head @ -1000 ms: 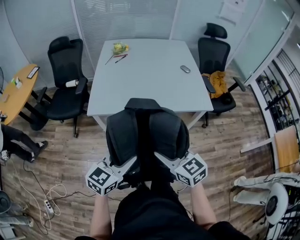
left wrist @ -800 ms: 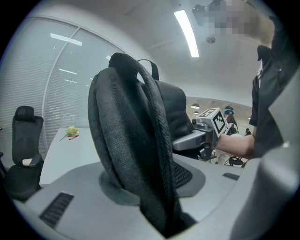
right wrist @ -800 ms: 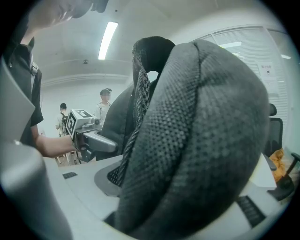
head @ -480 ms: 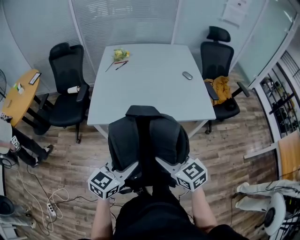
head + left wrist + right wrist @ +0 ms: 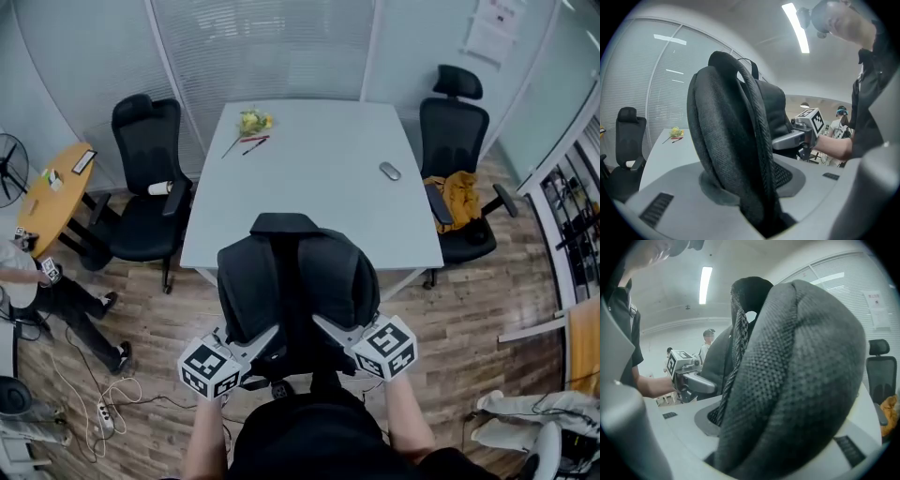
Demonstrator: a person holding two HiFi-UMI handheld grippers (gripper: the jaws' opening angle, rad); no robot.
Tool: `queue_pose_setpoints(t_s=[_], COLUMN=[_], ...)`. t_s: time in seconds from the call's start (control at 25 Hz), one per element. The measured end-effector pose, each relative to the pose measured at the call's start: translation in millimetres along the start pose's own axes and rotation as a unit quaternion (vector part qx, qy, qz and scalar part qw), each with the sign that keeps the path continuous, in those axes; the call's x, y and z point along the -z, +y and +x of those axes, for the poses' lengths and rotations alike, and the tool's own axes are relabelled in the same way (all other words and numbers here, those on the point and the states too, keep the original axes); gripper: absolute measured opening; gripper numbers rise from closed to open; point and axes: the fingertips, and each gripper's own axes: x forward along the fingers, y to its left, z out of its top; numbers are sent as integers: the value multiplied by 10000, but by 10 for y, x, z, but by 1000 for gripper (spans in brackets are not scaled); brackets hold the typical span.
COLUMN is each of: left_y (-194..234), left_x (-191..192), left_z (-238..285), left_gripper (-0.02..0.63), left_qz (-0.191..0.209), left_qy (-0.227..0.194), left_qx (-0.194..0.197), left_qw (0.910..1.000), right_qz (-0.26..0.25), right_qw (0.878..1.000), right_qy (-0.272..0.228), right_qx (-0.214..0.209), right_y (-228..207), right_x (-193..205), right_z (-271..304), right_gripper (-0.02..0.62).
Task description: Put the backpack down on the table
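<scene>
Backpack (image 5: 295, 281) upright at the near edge of the table (image 5: 319, 178), left claw (image 5: 265, 335) and right claw (image 5: 323, 325) each pinching it, forearms parallel

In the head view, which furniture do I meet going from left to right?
round wooden table → left black chair → white table → right black chair

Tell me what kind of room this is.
Most likely an office meeting room: a pale rectangular table flanked by black swivel office chairs, with glass partition walls with blinds behind it.
</scene>
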Motion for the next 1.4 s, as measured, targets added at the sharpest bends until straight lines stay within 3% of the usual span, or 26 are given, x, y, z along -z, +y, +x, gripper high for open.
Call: queue_pose_setpoints(t_s=[0.8,1.4], left_y=[317,721], left_x=[-315,-309], left_z=[682,704], left_gripper=[150,150], left_qz=[-353,-505], left_qy=[-175,-159], left_qx=[-983,-1097], left_qw=[9944,9926], right_qz=[-345,-308], right_qw=[9948,9934], right_qy=[152,309], right_qx=[-947,-1065], right_y=[-888,-1029], right_x=[-290,-390], right_z=[205,598], right_gripper=[210,210])
